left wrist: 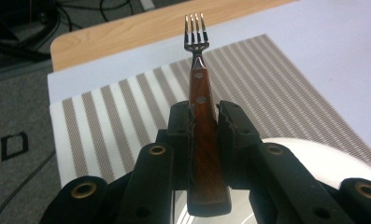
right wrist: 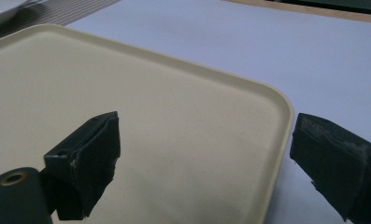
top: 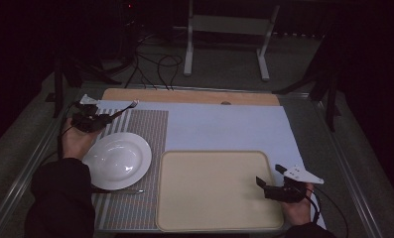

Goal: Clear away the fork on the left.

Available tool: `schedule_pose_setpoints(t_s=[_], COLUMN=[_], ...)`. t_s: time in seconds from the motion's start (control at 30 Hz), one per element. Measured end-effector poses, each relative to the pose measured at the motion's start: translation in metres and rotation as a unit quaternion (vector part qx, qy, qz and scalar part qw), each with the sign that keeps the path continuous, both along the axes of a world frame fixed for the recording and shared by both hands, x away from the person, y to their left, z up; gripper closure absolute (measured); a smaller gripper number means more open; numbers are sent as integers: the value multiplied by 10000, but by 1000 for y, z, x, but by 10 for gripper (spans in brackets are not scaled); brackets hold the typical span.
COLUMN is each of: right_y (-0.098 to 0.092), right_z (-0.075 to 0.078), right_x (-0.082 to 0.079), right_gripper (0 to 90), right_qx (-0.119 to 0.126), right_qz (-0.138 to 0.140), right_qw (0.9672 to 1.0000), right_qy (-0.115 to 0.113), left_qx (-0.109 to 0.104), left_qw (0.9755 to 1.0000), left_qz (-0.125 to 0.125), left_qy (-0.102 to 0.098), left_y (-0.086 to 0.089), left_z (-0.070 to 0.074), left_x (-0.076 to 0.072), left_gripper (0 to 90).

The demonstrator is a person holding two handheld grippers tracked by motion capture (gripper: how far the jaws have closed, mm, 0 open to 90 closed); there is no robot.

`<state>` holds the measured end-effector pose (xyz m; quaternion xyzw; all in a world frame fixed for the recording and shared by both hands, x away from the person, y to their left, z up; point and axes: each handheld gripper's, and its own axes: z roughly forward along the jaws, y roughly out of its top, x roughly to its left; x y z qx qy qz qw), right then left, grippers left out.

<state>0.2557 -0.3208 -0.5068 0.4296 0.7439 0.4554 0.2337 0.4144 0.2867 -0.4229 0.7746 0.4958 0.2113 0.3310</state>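
A fork [left wrist: 199, 93] with a red-brown wooden handle and metal tines is clamped between the jaws of my left gripper [left wrist: 204, 114], tines pointing away. In the high view the left gripper [top: 106, 118] is held above the far left of the striped placemat [top: 152, 129], and the fork [top: 125, 110] sticks out to the right. A white plate [top: 116, 159] rests on the placemat just in front of it. My right gripper [top: 269, 174] stands open with nothing between its jaws at the right rim of the cream tray [top: 219, 191]. In the right gripper view its jaws [right wrist: 204, 135] straddle the tray's corner [right wrist: 272, 107].
A slim utensil [top: 120, 190] lies on the placemat in front of the plate. A pale sheet [top: 234, 126] covers the table, with a wooden strip [top: 184, 95] along the far edge. Cables [top: 155, 67] and a white stand [top: 227, 25] are on the floor beyond.
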Motion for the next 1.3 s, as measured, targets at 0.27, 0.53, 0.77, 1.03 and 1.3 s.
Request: schedule_pose_setpoints(t_s=[0.27,0.53,0.77,1.03,1.3], right_y=[1,1,1,1,1], right_z=[-1,-1,-1,-1,-1], right_x=[1,1,1,1,1], right_gripper=[86,86,86,86,86], right_qx=[-16,-22,-17,-19,-9], right_qz=[26,35,49,53,56], right_qw=[10000,10000,10000,10000,10000], right_qy=[13,20,29,21,11], left_qx=[20,-30,-39,-60,-81], left_qw=[9995,9987,9983,9971,9960], left_qz=[-62,-151,-143,-47,32], left_qy=[-308,-496,-563,-760,-884], left_y=[-19,-34,-46,-55,-62], left_z=[8,11,12,12,8], left_x=[-16,-30,-43,-62,-82], left_gripper=[759,759,759,759,759])
